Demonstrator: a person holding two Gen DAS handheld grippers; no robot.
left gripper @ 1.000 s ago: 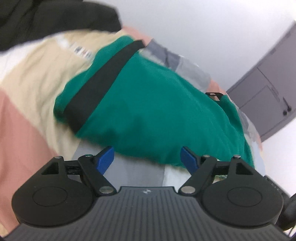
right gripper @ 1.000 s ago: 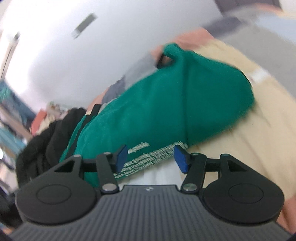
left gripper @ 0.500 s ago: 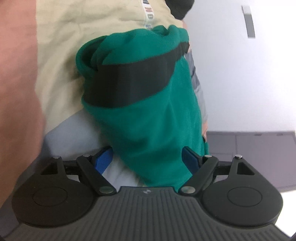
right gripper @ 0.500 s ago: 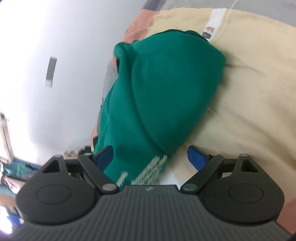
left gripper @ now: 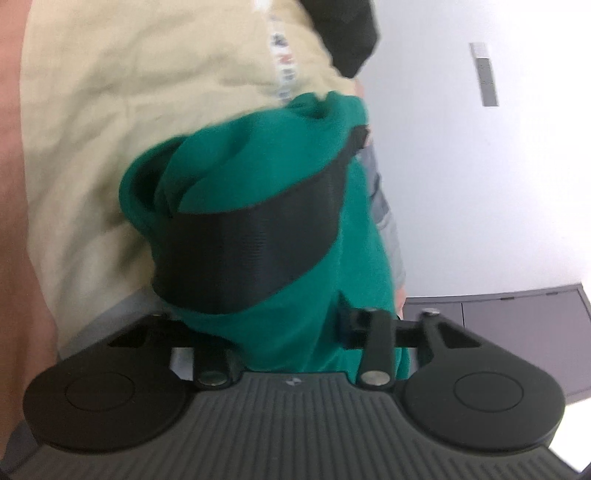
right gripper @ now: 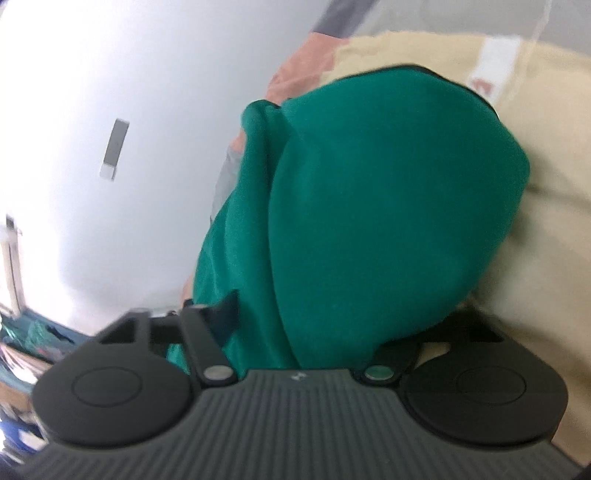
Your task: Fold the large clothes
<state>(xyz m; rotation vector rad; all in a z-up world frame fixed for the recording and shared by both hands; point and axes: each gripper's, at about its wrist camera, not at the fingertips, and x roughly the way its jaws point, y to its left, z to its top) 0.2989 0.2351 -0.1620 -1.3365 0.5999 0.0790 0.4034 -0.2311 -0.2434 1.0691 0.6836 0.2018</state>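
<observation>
While both sets of fingers are closing on the green garment (left gripper: pixel 280 177), left gripper (left gripper: pixel 280 332) and right gripper (right gripper: pixel 317 332) should pinch every layer before lifting off the bed (left gripper: pixel 110 110).

A bed spread (left gripper: pixel 92 122) of cream, pink and grey patches, creased and bearing a white printed strip, carries a bunched green garment (left gripper: pixel 258 177) with a black ribbed band lying directly on the cream patch, and dark clothing (left gripper: pixel 343 33) at its far edge.

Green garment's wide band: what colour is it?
Black, ribbed band across the green garment; it shows best in the left wrist view.
</observation>
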